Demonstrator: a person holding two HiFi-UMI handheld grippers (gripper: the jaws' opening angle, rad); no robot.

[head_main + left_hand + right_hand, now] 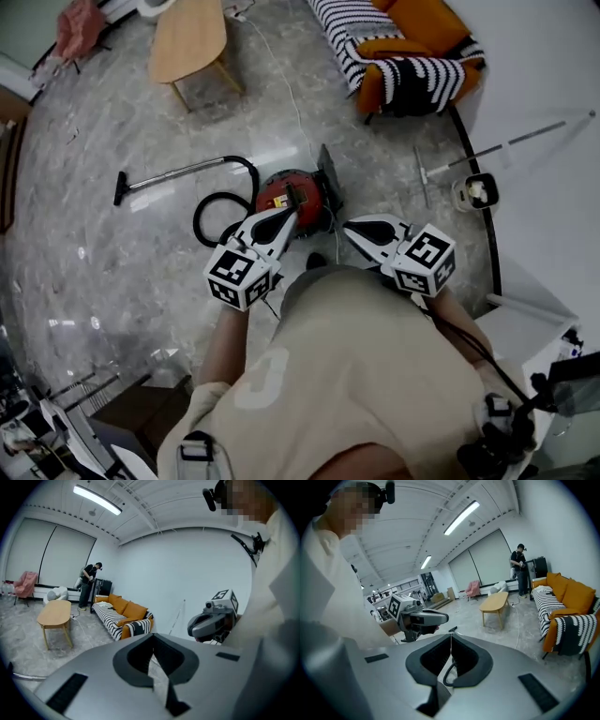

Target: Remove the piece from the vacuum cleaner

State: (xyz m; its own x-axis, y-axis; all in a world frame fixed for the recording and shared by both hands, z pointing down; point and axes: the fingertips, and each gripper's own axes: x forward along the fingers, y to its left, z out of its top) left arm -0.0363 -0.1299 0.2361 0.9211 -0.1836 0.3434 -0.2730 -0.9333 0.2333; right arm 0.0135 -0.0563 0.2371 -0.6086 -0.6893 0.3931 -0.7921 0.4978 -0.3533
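The red canister vacuum cleaner [292, 195] sits on the marble floor straight ahead of me in the head view. Its black hose [214, 212] loops off to the left and runs into a metal wand with a floor nozzle [169, 175]. My left gripper [292, 215] hovers over the canister's near side, jaws shut and empty. My right gripper [349, 228] hangs just right of the canister, also shut and empty. In the left gripper view the closed jaws [153, 636] point towards the wall and the sofa. Below the closed jaws [451, 635] in the right gripper view, a bit of black hose [449, 674] shows.
A striped sofa with orange cushions [403, 47] stands at the back right and a wooden table [187, 37] at the back left. A pole with a small white base [476, 191] lies by the right wall. A person [89, 585] stands far off.
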